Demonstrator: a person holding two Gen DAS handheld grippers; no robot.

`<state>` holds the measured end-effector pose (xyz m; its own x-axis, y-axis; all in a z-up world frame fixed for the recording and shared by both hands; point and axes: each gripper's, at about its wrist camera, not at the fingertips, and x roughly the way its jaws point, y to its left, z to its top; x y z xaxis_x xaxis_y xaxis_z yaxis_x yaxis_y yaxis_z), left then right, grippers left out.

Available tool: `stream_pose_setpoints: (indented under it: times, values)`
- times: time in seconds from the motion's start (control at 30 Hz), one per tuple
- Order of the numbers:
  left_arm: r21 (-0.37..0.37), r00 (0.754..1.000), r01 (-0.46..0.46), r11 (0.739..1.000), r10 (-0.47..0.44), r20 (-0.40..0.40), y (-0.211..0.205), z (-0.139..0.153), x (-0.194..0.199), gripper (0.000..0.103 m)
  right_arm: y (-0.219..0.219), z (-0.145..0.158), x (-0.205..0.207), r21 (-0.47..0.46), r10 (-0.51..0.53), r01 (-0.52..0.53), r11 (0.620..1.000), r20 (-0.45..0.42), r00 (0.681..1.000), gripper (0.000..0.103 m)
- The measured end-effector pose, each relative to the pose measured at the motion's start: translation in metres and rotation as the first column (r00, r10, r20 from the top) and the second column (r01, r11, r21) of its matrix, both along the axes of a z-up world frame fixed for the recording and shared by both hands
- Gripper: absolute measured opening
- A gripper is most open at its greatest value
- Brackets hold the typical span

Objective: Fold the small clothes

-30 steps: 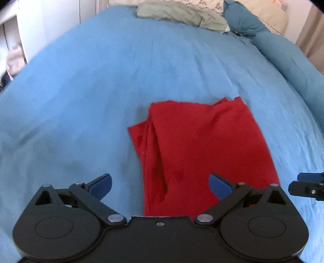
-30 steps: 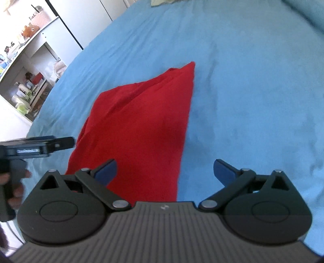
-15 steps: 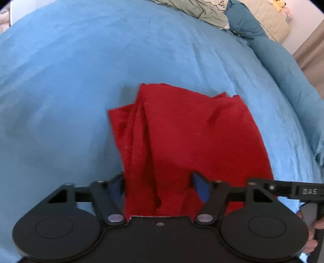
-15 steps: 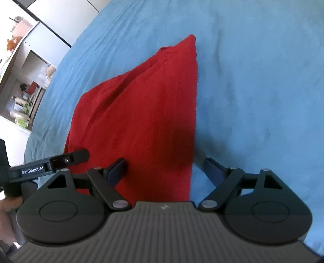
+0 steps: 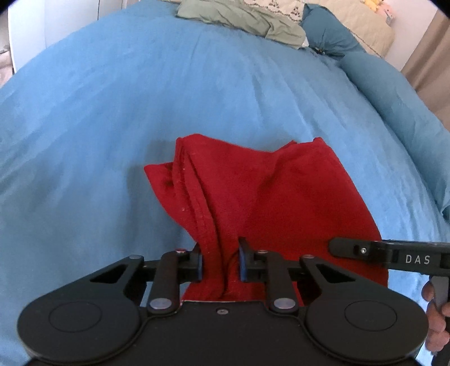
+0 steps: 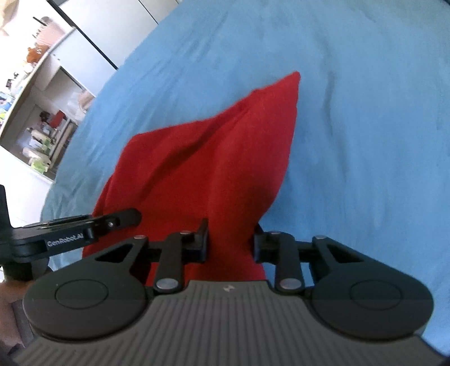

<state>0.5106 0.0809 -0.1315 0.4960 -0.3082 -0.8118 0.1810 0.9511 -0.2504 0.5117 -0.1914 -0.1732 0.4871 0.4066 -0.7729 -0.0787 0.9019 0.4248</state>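
Note:
A red garment (image 5: 267, 197) lies partly folded on the blue bed cover (image 5: 112, 112). My left gripper (image 5: 220, 260) is shut on its near left corner, where several layered edges bunch between the blue pads. My right gripper (image 6: 230, 239) is shut on the near right corner of the red garment (image 6: 219, 157), and its near edge is lifted off the bed. The right gripper also shows at the right of the left wrist view (image 5: 393, 256). The left gripper shows at the left of the right wrist view (image 6: 70, 233).
A green cloth (image 5: 242, 19) and pillows (image 5: 351, 31) lie at the head of the bed. A rolled blue duvet (image 5: 407, 112) runs along the right side. Shelves with clutter (image 6: 42, 118) stand past the bed's left edge.
Both grippers moved in over the garment's near edge and closed on its two near corners. The near edge has lifted and the cloth now bunches toward the grippers.

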Motion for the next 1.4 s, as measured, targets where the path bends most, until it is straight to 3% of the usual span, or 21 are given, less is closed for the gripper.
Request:
stream_pose_setpoints:
  times: [0.2, 0.43, 0.6, 0.77, 0.9, 1.0, 1.1, 1.13, 1.17, 1.2, 1.27, 1.4]
  values:
    - [-0.023, 0.999, 0.006, 1.0, -0.005, 0.042, -0.016, 0.037, -0.025, 0.023, -0.013, 0.033, -0.023, 0.034, -0.013, 0.011, 0.999, 0.068, 0.998, 0.041]
    - [-0.034, 0.999, 0.027, 0.999, -0.026, 0.019, -0.052, 0.059, -0.081, 0.023, -0.053, 0.068, -0.085, 0.029, -0.042, 0.04, 0.999, 0.076, 0.996, 0.041]
    - [-0.073, 0.999, 0.019, 0.997, -0.022, -0.049, -0.077, 0.038, -0.112, 0.023, -0.085, 0.063, -0.131, 0.011, -0.076, 0.075, 0.997, 0.051, 0.996, 0.041]
    - [0.031, 1.0, 0.007, 1.0, -0.006, -0.03, -0.103, 0.003, -0.133, 0.025, -0.105, 0.021, -0.161, -0.057, -0.075, 0.077, 0.995, 0.036, 0.997, 0.042]
    - [0.097, 1.0, -0.004, 0.995, 0.002, 0.029, -0.105, -0.011, -0.144, 0.034, -0.116, -0.015, -0.174, -0.055, -0.087, 0.09, 0.994, 0.052, 0.995, 0.047]
    - [0.137, 0.999, 0.001, 0.991, -0.007, 0.047, -0.112, -0.019, -0.142, 0.039, -0.121, -0.02, -0.176, -0.055, -0.082, 0.085, 0.995, 0.067, 0.994, 0.054]
    - [0.179, 0.998, -0.004, 0.984, -0.008, 0.069, -0.111, -0.023, -0.147, 0.059, -0.112, -0.017, -0.177, -0.111, -0.048, 0.059, 0.992, 0.098, 0.994, 0.071]
    - [0.202, 0.996, -0.016, 0.979, -0.001, 0.084, -0.113, -0.026, -0.148, 0.075, -0.111, -0.017, -0.177, -0.133, -0.037, 0.051, 0.99, 0.109, 0.993, 0.08]
    - [0.22, 0.995, -0.028, 0.975, 0.005, 0.104, -0.112, -0.028, -0.149, 0.082, -0.112, -0.018, -0.177, -0.149, -0.034, 0.051, 0.988, 0.112, 0.993, 0.094]
    - [0.225, 0.992, -0.035, 0.974, 0.007, 0.123, -0.108, -0.028, -0.152, 0.084, -0.117, -0.018, -0.177, -0.162, -0.038, 0.056, 0.985, 0.111, 0.993, 0.101]
    - [0.207, 0.99, -0.045, 0.977, 0.017, 0.139, -0.102, -0.033, -0.154, 0.091, -0.123, -0.02, -0.177, -0.183, -0.054, 0.075, 0.98, 0.119, 0.991, 0.103]
    - [0.161, 0.985, -0.073, 0.984, 0.045, 0.168, -0.092, -0.041, -0.159, 0.096, -0.134, -0.027, -0.181, -0.124, -0.051, 0.069, 0.99, 0.143, 0.988, 0.103]
